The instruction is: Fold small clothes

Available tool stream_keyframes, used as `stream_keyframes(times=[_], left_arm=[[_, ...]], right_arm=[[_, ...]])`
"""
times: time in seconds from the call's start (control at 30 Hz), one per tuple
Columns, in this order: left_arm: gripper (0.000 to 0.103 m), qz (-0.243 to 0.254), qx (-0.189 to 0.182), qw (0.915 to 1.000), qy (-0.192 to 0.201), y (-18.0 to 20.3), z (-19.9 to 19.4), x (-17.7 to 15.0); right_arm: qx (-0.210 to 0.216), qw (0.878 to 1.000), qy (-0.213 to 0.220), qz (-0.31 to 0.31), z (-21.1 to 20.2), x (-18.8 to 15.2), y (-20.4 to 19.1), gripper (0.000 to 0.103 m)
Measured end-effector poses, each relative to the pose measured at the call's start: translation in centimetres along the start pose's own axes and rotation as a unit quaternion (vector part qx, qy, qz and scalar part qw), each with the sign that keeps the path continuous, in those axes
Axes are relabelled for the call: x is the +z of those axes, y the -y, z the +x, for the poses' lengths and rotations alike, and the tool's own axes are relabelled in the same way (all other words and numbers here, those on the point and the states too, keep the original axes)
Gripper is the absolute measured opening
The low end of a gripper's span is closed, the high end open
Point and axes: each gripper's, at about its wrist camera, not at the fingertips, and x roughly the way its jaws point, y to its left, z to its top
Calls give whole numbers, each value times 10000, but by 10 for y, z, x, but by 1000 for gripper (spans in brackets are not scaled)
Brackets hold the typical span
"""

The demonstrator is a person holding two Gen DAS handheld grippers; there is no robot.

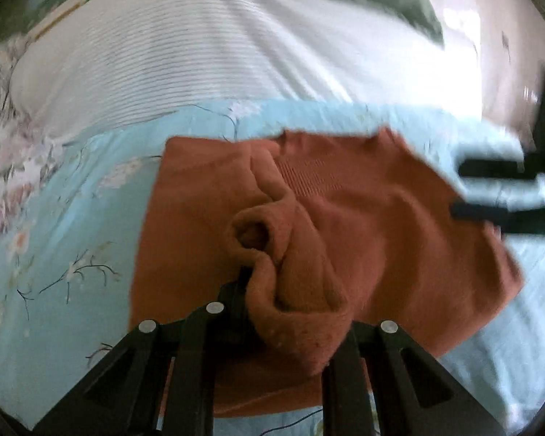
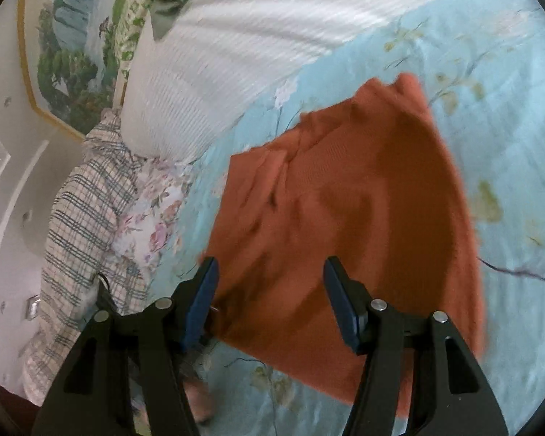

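Both views are smeared by motion blur. In the left wrist view, the left gripper's fingertips (image 1: 250, 290) are buried under a bunched fold of the orange garment (image 1: 327, 218), so how the jaws stand there cannot be told. The right gripper (image 1: 490, 196) at the right edge is streaked, its body cut off by the picture's edge. The garment's near hem disappears behind the gripper frame. In the right wrist view, the garment's knit texture (image 2: 363, 200) is mostly blurred, and the framed picture (image 2: 72, 47) on the far left wall is clipped by the lens rim. A plaid pillow (image 2: 83, 210) runs partly behind the gripper.
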Motion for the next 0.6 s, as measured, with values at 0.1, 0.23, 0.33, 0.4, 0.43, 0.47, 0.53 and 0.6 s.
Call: stream_keyframes(times=[0.1,0.23,0.33,0.4,0.43,0.47,0.53,0.6], left_arm=[[14,207,76,9998,33,5,5,-6],[13,150,-69,9998,146,-10,-4,-6],[12,56,-177,9997,147,-14,-6,-1],[12,136,-157,9996,165,-12,-8,0],[12,194,-133,9996,177,-10,-8,0],[11,246,-128,9994,189,-8,-8,0],[9,288,-171,9992,212,-6,-10,1],[8,292,-290,9989,216,-3,-15,5]], right_arm=[[220,9989,-416,53,34,13,-1,62],[582,9930,-998,255,92,30,-4,80],[732,9878,-1305,434,135,40,-5,80],[787,9870,-1338,409,156,47,-8,80],[790,9869,-1357,365,164,51,-11,70],[763,9872,-1365,306,171,53,-13,40],[559,9895,-1322,175,177,59,-14,20],[564,9915,-1171,-14,166,62,-21,19]])
